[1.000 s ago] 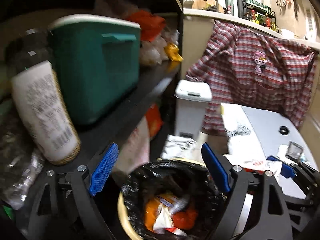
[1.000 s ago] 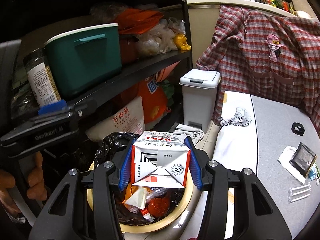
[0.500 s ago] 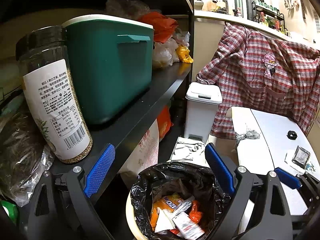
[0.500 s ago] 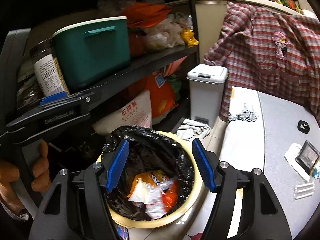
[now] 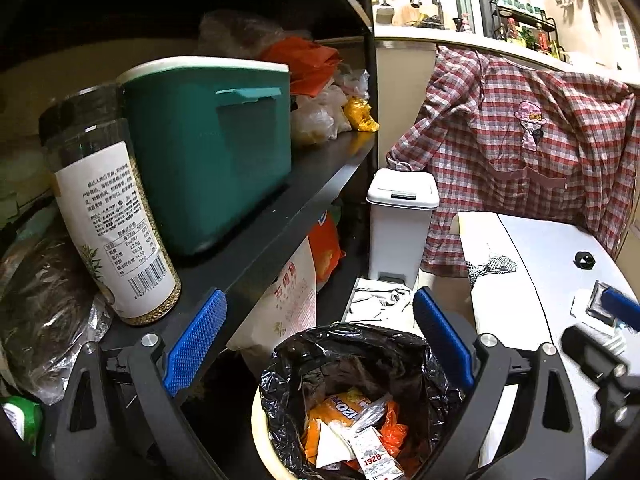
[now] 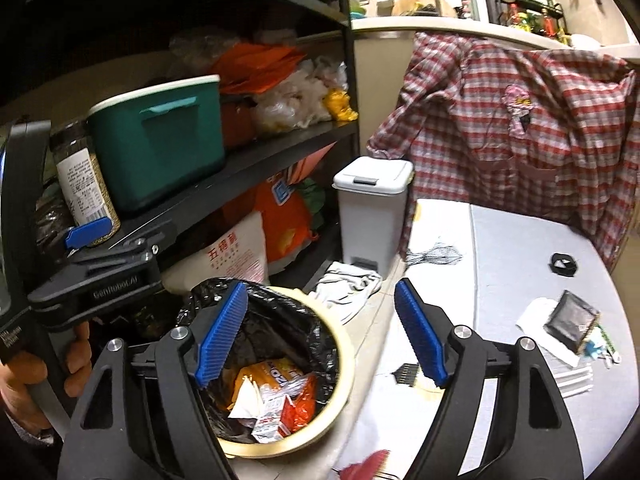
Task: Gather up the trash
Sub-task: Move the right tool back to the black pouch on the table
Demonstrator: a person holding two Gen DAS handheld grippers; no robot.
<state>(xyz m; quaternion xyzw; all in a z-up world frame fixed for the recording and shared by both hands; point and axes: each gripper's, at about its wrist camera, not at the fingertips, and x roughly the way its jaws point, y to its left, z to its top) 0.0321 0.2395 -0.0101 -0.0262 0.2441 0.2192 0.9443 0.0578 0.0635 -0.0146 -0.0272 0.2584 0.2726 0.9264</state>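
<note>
Right wrist view looked down past the bench (image 6: 520, 248), the broadest thing in sight, which ran ahead and to the right of the fingers (image 6: 420, 332); beyond the left finger stood the dark shelf (image 6: 248, 160) with its green box (image 6: 160, 140), and further ahead the white pedal bin (image 6: 372, 208). Below and between the fingers, nearer the left one, sat the trash can (image 6: 344, 360), cream-rimmed and lined with a black bag, holding the small milk carton (image 6: 270, 424) among orange wrappers and crumpled paper. The carton looked dented and lay on its side, light stuff that should stay put. The right gripper (image 6: 320, 332) was spread wide and carried nothing. In the left wrist view the left gripper (image 5: 320, 336) was likewise released and empty, poised above the same can, with the carton (image 5: 374, 458) showing its printed face low between the fingers. I judged one drop-off done and the step in hand to be the turn toward the next piece. Ahead and right of the right fingers lay a dark packet (image 6: 572, 320) on white paper; if that was trash, the next move called for a swing rightward over the bench, a low approach and a flat pinch at its edge. Smallest, a black cap (image 6: 564, 264) sat beyond it.
</note>
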